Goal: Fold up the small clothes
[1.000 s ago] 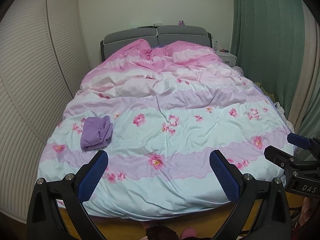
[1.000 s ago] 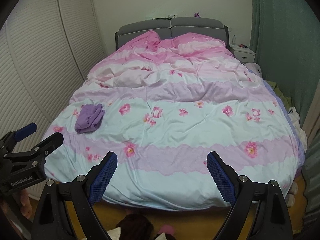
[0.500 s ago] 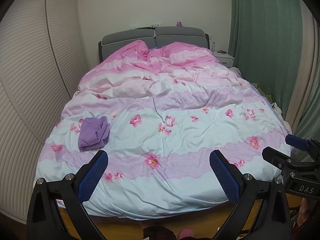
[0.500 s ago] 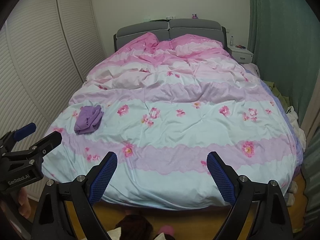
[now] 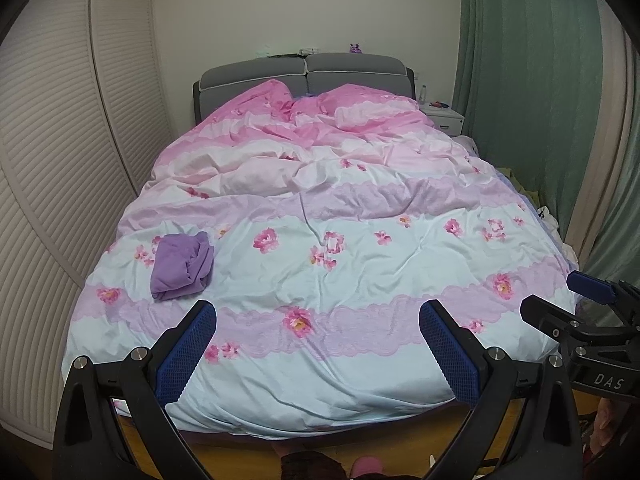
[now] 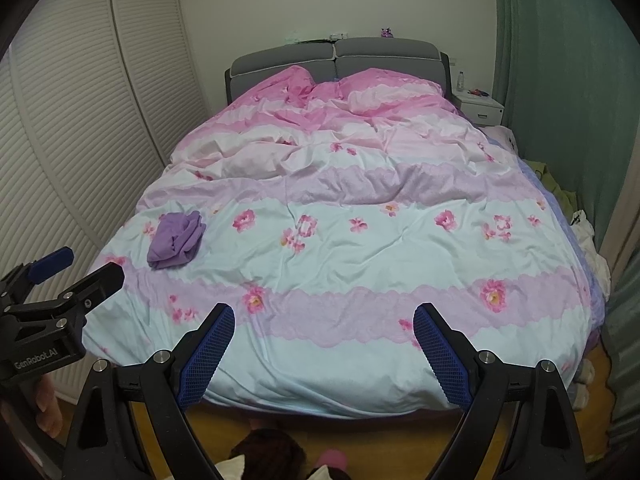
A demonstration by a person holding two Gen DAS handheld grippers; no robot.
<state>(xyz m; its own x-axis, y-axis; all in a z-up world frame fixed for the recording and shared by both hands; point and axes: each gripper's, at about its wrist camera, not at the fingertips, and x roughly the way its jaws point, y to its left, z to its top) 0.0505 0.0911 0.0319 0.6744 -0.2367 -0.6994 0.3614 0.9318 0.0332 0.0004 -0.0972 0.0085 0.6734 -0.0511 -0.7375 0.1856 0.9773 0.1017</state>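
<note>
A small purple garment [image 5: 182,266] lies bunched on the left side of the bed's flowered duvet [image 5: 360,264]; it also shows in the right wrist view [image 6: 175,245]. My left gripper [image 5: 318,314] is open and empty, held off the foot of the bed, well short of the garment. My right gripper [image 6: 324,316] is open and empty, also off the foot of the bed. Each gripper shows at the edge of the other's view: the right gripper [image 5: 560,300] and the left gripper [image 6: 84,268].
A slatted wardrobe [image 5: 60,160] runs along the left of the bed. Green curtains [image 5: 532,100] and a white nightstand [image 6: 480,108] stand at the right. Loose clothes [image 6: 588,240] lie on the floor by the right side. A grey headboard [image 5: 304,72] is at the back.
Both grippers have drawn back a little from the bed, so the bed looks slightly farther. The garment has not moved. Both stay open.
</note>
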